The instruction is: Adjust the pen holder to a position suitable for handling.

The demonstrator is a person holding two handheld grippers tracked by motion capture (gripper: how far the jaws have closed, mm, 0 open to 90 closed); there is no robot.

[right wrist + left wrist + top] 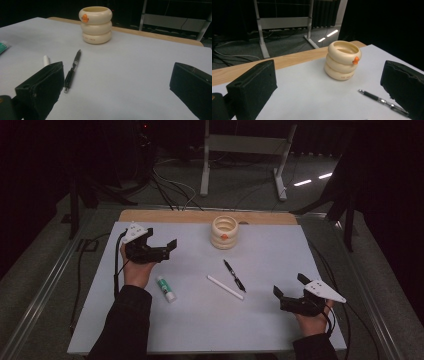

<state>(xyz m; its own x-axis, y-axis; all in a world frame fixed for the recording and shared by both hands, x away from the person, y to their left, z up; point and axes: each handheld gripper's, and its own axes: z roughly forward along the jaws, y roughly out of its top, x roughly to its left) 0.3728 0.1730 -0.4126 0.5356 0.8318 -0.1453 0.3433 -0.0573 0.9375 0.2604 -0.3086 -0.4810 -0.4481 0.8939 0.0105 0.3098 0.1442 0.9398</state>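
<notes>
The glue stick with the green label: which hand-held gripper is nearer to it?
Left. The left hand-held gripper is just above the glue stick, a little to its left. The right hand-held gripper is far off, across the table beyond both pens.

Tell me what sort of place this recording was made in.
Probably a lab or studio recording bench: a table under a plain white sheet, cables trailing over grey carpet beyond it, dark curtains behind, and a metal stand frame. A cream ringed holder and pens are laid out like props.
</notes>
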